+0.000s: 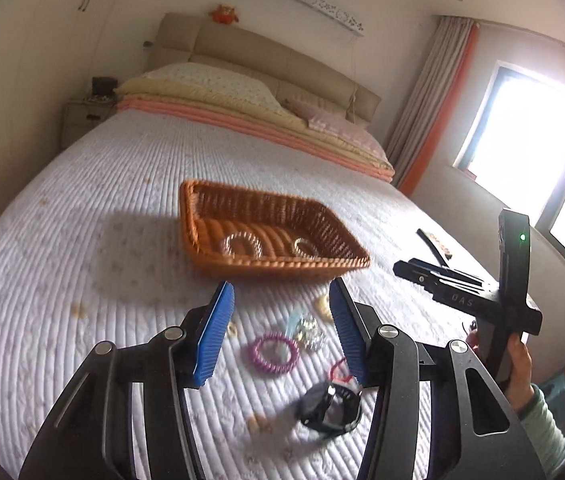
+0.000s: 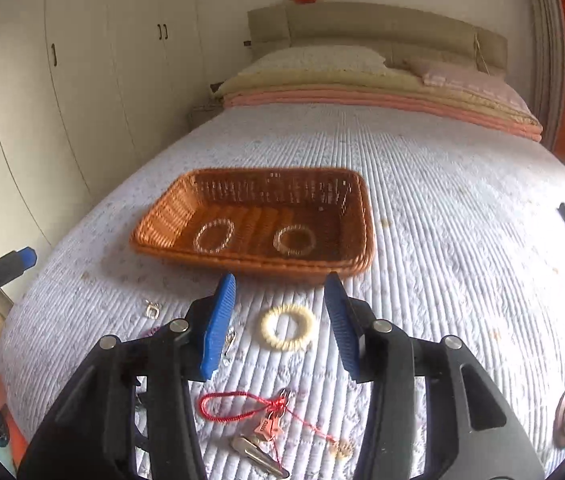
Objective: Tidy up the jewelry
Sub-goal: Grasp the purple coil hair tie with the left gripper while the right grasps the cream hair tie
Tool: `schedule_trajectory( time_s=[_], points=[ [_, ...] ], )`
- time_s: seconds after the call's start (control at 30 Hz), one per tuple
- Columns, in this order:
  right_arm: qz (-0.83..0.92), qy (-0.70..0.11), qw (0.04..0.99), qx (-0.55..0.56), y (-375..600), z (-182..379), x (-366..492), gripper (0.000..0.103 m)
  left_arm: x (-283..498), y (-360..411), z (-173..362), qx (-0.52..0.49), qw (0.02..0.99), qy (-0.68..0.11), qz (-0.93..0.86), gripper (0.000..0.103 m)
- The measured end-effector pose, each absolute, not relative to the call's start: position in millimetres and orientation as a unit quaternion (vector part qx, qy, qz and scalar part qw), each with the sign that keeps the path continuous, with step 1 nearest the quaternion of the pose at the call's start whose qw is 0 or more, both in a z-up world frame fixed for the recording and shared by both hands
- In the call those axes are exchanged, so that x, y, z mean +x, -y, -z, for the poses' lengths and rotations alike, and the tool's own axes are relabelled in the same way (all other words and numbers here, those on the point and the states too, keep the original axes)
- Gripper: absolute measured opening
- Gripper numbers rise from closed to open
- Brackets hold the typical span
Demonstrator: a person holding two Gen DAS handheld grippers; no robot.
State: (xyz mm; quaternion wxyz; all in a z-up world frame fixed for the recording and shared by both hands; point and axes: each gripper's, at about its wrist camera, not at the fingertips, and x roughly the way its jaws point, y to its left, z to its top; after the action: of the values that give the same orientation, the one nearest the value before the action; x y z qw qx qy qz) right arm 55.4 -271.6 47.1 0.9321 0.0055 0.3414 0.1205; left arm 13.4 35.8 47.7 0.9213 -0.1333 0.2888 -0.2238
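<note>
- Left gripper (image 1: pixel 282 300): jaws spread, nothing between them, above the quilt (image 1: pixel 102 240).
- Right gripper (image 2: pixel 280 300): jaws spread, empty, over the cream ring bracelet (image 2: pixel 287 327).
- Wicker basket (image 2: pixel 162 216) beyond both, two clear bracelets (image 2: pixel 213 235) inside.
- Purple coil bracelet (image 1: pixel 275 351), black watch (image 1: pixel 328 408), red cord (image 2: pixel 238 406) loose on near quilt.

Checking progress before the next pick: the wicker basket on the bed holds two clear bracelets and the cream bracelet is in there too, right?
Not quite. The wicker basket holds only the two clear bracelets. The cream bracelet lies on the bed in front of the basket, between the open right tongs, as the right wrist view shows.
</note>
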Motion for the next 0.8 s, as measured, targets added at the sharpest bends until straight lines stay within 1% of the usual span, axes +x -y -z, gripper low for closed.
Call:
schedule_trajectory(
  time_s=[0.1,0.2,0.4,0.47,0.53,0.57,0.73,0.8],
  points=[
    [-0.117,-0.357,0.927,0.010,270.0,-23.9,61.5,0.043,18.0,-33.7,-23.7,-0.135,0.910,-0.320,0.227,0.048],
    [-0.112,-0.379,0.919,0.015,271.8,-1.2,70.9,0.037,32.2,-22.7,3.4,-0.127,0.897,-0.359,0.224,0.048],
    [-0.100,-0.421,0.901,0.031,279.2,33.8,94.6,0.034,63.4,-5.6,44.1,-0.114,0.879,-0.412,0.209,0.047],
    [-0.097,-0.431,0.896,0.031,278.1,43.1,102.8,0.031,70.8,-0.7,52.0,-0.102,0.878,-0.421,0.201,0.047],
    [-0.092,-0.438,0.894,0.027,276.2,48.1,109.3,0.028,77.2,4.0,57.2,-0.089,0.878,-0.430,0.190,0.042],
    [-0.090,-0.439,0.894,0.026,275.2,49.8,111.4,0.028,79.8,5.7,59.4,-0.084,0.878,-0.432,0.187,0.041],
    [-0.080,-0.441,0.894,0.014,270.1,55.2,118.4,0.027,78.9,15.1,62.1,-0.059,0.884,-0.427,0.179,0.041],
    [-0.074,-0.442,0.894,0.007,266.8,59.2,120.0,0.025,75.2,19.9,62.8,-0.042,0.889,-0.421,0.173,0.041]
  ],
)
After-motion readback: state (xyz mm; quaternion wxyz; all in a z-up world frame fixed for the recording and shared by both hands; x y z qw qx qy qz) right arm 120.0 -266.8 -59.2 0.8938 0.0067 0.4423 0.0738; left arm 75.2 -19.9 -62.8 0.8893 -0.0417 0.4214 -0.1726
